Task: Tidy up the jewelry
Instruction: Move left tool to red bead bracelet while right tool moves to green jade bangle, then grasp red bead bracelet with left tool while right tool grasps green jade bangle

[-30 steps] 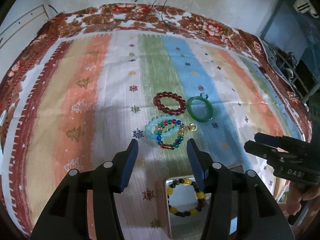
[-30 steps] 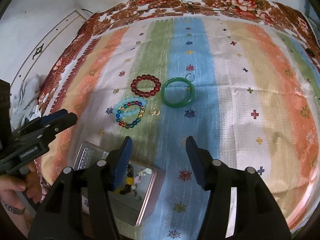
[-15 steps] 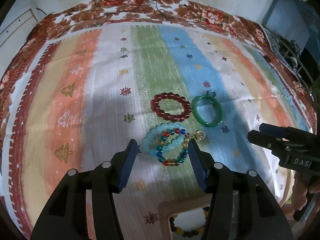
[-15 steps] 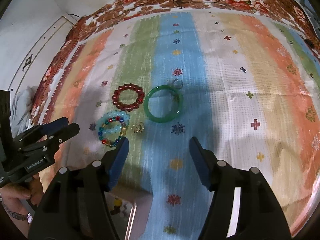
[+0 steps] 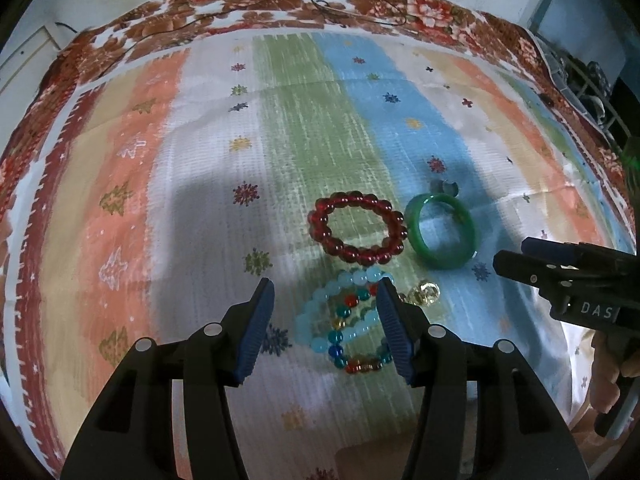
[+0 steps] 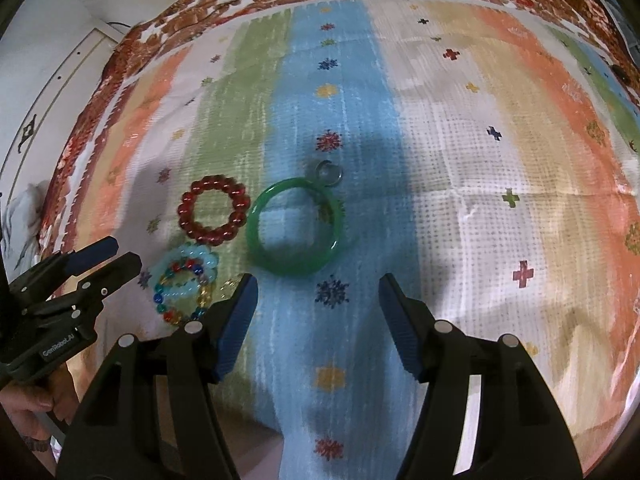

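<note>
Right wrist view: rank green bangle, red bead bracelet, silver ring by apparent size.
1. Green bangle, largest loop.
2. Red bead bracelet, clearly smaller across; it lies at similar depth, so the order seems safe.
3. Silver ring, far smaller, lying just beyond the bangle's far rim.

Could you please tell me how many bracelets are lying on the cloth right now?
4: a red bead bracelet; a green bangle at its right; and a pale blue bead bracelet overlapping a multicolored bead bracelet nearest the left gripper. Others may be hidden below the fingers.
</note>
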The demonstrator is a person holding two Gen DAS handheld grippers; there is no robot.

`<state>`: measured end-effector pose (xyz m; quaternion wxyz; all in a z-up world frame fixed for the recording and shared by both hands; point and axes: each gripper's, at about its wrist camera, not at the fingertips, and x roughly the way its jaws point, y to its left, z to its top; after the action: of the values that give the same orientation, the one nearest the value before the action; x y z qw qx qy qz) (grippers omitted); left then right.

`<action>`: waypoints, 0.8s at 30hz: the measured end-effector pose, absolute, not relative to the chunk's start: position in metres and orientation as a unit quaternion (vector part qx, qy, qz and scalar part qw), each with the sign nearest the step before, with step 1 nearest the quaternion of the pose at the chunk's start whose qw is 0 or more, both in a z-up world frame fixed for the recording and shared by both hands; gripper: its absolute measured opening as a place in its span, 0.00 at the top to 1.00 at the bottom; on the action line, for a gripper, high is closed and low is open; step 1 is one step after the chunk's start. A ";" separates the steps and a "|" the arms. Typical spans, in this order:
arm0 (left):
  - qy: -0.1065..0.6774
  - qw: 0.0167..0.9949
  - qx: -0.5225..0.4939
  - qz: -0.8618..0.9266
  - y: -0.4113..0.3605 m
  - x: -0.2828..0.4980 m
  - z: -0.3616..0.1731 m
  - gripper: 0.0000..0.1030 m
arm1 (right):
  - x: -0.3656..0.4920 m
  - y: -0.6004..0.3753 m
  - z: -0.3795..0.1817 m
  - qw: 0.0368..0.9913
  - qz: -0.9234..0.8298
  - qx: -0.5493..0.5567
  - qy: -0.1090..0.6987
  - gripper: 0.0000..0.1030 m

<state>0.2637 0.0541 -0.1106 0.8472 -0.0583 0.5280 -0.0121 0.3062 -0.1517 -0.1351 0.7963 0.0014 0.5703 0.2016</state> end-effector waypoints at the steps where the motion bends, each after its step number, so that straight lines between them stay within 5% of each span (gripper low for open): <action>1: 0.528 0.847 -0.058 -0.013 0.054 0.266 -0.111 0.48 | 0.309 -0.150 -0.136 0.797 0.201 0.000 0.570 0.39; 13: 0.551 0.833 -0.056 -0.012 0.056 0.303 -0.134 0.48 | 0.345 -0.149 -0.159 0.783 0.186 0.028 0.592 0.39; 24: 0.568 0.822 -0.031 -0.019 0.045 0.323 -0.150 0.51 | 0.351 -0.138 -0.169 0.783 0.189 0.004 0.593 0.55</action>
<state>0.3231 0.0446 -0.1503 0.8224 -0.0311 0.5677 -0.0190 0.3513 -0.1376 -0.1694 0.7829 0.0039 0.5926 0.1894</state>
